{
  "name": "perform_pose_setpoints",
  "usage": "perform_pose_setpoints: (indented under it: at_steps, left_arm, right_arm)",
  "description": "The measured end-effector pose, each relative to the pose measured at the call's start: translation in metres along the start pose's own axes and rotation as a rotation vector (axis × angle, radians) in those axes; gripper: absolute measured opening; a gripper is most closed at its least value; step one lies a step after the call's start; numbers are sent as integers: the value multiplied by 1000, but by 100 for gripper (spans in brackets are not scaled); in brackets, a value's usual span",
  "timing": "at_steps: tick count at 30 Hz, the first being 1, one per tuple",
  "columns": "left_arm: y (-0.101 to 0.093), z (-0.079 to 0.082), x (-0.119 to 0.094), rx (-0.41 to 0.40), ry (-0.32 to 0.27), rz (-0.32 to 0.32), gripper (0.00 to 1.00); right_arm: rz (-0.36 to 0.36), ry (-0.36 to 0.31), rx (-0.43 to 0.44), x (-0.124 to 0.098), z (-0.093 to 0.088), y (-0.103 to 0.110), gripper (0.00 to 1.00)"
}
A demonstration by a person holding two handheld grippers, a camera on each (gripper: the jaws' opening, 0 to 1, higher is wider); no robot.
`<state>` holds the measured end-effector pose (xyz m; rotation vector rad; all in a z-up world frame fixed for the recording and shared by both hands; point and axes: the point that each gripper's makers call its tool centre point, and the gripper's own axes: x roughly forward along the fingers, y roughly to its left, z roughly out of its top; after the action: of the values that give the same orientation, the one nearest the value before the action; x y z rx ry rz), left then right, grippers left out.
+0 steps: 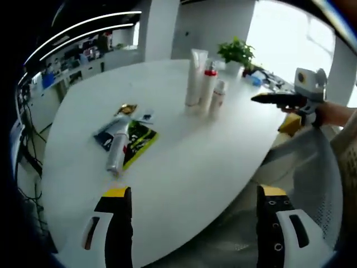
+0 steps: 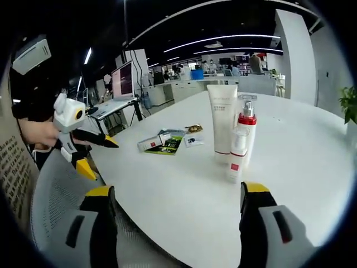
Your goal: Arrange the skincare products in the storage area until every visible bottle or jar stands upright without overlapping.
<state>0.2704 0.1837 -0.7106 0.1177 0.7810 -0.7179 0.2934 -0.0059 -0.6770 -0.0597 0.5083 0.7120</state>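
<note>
Both hand-held grippers (image 1: pixel 192 223) (image 2: pixel 175 215) wide, empty; beyond, three upright bottles (image 1: pixel 207 84), one bottle lying flat (image 1: pixel 115 151).

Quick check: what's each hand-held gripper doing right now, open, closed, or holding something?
Left hand-held gripper: open, holding nothing, above the table edge.
Right hand-held gripper: open, holding nothing, facing the standing bottles.

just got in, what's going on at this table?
A person is tidying skincare products on a white oval table with two handheld grippers, both open and holding nothing. A tall white tube, a white pump bottle with a red collar and a small white bottle stand upright close together. A silver bottle lies on its side among flat sachets, not yet stood up. The left gripper faces it from the table edge; the right gripper faces the upright group.
</note>
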Motion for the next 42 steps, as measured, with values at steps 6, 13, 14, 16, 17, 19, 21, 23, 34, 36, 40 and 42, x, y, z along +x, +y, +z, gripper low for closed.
perform_pose_setpoints:
  at_steps: [6,13,14,16,17,19,21,23,34,36,40,42]
  left_arm:
    - [0,4,-1,5,-5,4,90]
    - [5,5,0,10,9,13,89]
    - [6,6,1,12,12,15,89]
    - [9,7,2,17,19,19,89]
    - [14,8,4,23,29,23,88]
    - [17,9,5,29,38,27,88]
    - [22,10,8,38,53,31,88]
    - [28,13,10,53,65,43,87]
    - [57,2,24,110,221,83,84]
    - [62,2,27,109,237,87,83]
    - [66,7,33,118,253,87,82]
    - [71,9,38,131,265,89,81]
  right_arm:
    - [-13,-5,-6,0,0,-2,92]
    - [-28,-14,3,-1,1,-5,92]
    - [-28,-14,1,-1,1,-5,92]
    - [-28,-13,-4,-1,0,-5,92]
    - [-28,-12,-8,-1,0,-5,92]
    - [-28,-10,-16,-1,0,-4,92]
    - [-28,-9,-23,0,0,-3,92]
    - [-31,-7,-29,0,0,-4,92]
    - [-55,-30,3,-2,3,-10,92]
    - [-59,-30,2,-3,3,-11,92]
    - [-61,-26,-1,-2,2,-11,92]
    - [-63,-23,-1,-2,1,-12,92]
